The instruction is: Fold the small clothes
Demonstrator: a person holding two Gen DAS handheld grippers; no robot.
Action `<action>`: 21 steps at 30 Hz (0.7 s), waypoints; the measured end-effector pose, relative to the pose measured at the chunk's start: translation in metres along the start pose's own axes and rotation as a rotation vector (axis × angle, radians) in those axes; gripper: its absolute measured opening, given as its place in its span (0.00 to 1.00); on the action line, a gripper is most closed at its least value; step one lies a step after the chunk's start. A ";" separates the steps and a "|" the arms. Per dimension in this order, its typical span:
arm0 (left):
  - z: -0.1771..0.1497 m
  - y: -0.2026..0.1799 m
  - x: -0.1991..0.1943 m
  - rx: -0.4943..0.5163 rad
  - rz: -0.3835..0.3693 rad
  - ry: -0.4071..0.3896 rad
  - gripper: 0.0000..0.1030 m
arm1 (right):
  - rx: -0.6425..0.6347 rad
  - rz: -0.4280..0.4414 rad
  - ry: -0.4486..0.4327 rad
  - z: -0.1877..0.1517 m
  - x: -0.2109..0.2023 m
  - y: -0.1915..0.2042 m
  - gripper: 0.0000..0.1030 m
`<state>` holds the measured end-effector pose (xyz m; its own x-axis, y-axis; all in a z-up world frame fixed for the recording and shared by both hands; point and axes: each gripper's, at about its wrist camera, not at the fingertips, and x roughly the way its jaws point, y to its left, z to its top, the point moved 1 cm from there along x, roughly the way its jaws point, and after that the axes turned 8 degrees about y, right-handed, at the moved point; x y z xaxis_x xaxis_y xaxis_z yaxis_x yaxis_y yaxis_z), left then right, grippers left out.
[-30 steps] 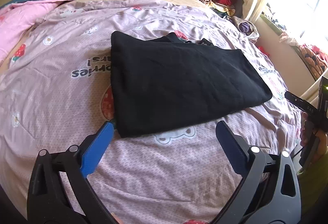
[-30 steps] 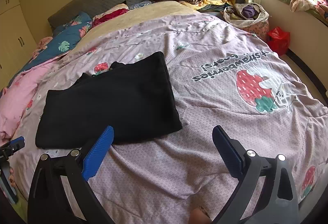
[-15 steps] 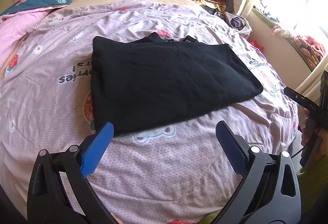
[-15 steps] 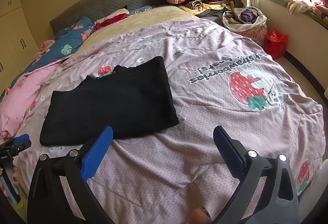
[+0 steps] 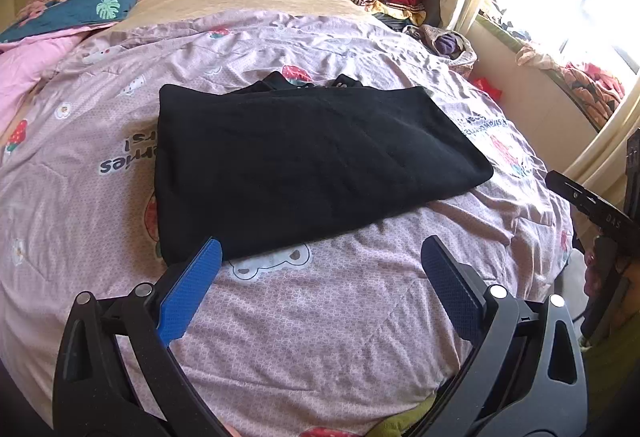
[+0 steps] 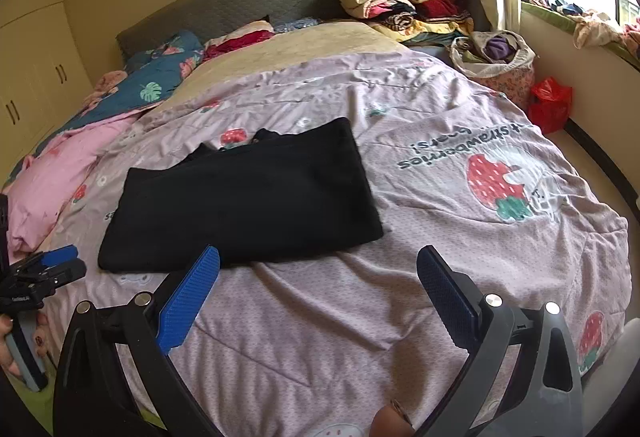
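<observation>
A black garment (image 5: 304, 161) lies folded into a flat rectangle on the pink strawberry-print quilt (image 5: 320, 317); part of it pokes out along the far edge. In the right wrist view the same black garment (image 6: 244, 201) sits left of centre on the quilt (image 6: 440, 165). My left gripper (image 5: 320, 273) hovers open just short of the garment's near edge, nothing between its blue pads. My right gripper (image 6: 318, 287) is open too, held back over bare quilt to the right of the garment's near right corner. Each gripper shows at the edge of the other's view, held in a hand.
A pile of folded clothes (image 6: 404, 3) sits by the headboard at the back right. A basket of laundry (image 6: 496, 59) and a red bag (image 6: 550, 105) stand beside the bed near the window. Pink and blue bedding (image 5: 60, 25) lies at the left.
Both grippers have pulled back and risen a little from the garment, so more of the bed shows. The black garment has not moved and both grippers stay open.
</observation>
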<state>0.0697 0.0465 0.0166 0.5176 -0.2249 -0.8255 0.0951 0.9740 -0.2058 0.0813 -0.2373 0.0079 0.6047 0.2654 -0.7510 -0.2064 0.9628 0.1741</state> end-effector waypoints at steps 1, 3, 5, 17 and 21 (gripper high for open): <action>0.000 0.001 -0.001 -0.003 -0.001 -0.002 0.91 | -0.008 0.003 0.000 0.000 0.000 0.005 0.96; 0.001 0.004 -0.004 -0.013 -0.001 -0.008 0.91 | -0.023 0.009 0.001 0.001 -0.001 0.013 0.96; 0.002 0.008 -0.006 -0.020 -0.001 -0.014 0.91 | -0.039 0.018 0.002 0.003 -0.001 0.023 0.96; 0.003 0.024 -0.020 -0.055 0.009 -0.046 0.91 | -0.125 0.056 0.005 0.007 0.000 0.072 0.96; 0.003 0.031 -0.024 -0.068 0.014 -0.056 0.91 | -0.149 0.067 0.006 0.008 0.001 0.084 0.96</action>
<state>0.0633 0.0822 0.0316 0.5658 -0.2071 -0.7981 0.0301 0.9725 -0.2310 0.0702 -0.1558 0.0269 0.5809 0.3279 -0.7450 -0.3578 0.9250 0.1281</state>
